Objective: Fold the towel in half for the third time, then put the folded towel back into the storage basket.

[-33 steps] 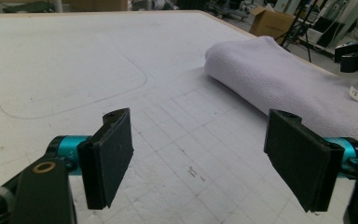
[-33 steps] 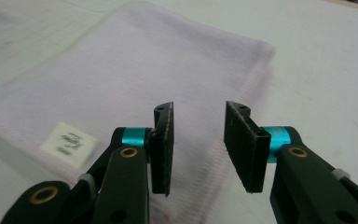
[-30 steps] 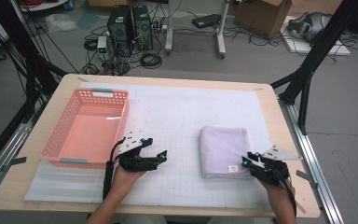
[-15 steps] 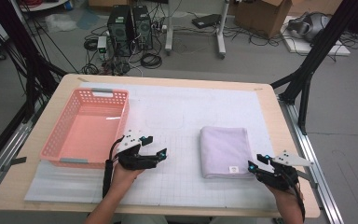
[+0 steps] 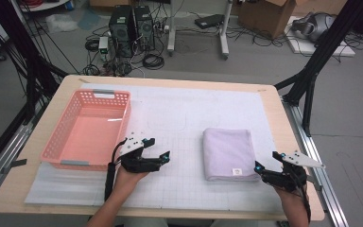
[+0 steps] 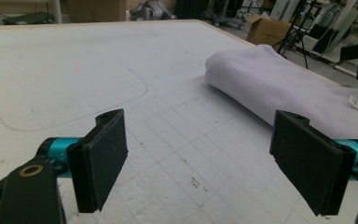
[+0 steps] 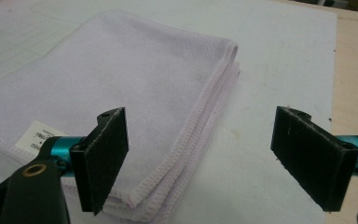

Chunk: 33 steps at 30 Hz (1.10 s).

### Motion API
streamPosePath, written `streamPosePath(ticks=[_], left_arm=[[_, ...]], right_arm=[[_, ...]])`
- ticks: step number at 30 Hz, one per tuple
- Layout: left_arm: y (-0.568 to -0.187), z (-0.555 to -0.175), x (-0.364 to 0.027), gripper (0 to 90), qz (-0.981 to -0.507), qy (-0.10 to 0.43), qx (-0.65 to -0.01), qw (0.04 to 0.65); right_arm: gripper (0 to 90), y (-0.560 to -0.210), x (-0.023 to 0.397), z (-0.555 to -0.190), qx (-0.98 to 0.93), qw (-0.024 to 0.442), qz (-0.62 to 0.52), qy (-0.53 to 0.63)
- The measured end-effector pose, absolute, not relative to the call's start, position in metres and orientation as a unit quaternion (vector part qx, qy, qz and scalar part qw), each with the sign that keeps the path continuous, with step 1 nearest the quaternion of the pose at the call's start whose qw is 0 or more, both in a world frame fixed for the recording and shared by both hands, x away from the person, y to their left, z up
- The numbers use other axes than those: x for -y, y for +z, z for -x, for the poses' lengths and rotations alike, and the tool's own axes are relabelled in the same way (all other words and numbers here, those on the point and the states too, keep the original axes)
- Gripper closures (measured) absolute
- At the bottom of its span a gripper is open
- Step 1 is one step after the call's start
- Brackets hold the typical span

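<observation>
Right gripper (image 7: 200, 158): jaws just opening, spread, folded towel's (image 7: 121, 88) corner between, unpinched.
Left gripper (image 6: 198, 163): spread, empty.
High view: pink basket (image 5: 59, 146) far left.
Surface: white gridded mat (image 5: 184, 118).

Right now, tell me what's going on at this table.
A person holds a gripper in each hand. The right gripper sits at the near right corner of the folded lilac towel; its jaws have just been opening and hold nothing. The left gripper waits open beside the pink basket.
</observation>
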<state>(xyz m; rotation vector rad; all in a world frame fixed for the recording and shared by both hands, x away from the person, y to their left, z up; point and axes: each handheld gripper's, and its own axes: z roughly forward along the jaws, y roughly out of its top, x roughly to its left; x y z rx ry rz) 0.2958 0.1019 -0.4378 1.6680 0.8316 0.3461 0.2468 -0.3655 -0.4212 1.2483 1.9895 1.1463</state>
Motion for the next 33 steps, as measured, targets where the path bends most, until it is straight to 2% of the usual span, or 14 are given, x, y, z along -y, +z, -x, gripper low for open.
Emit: streamPosePath(ticks=[19, 33], left_arm=[[-0.445, -0.300, -0.091, 21.2, -0.718, 0.126, -0.365, 0.579], [-0.438, -0.325, -0.031, 22.0, -0.746, 0.075, -0.364, 0.553]], right_arm=[[17.8, -0.424, 0.365, -0.247, -0.740, 0.262, -0.460, 0.415], [17.8, -0.423, 0.366, -0.246, -0.741, 0.256, -0.458, 0.419]])
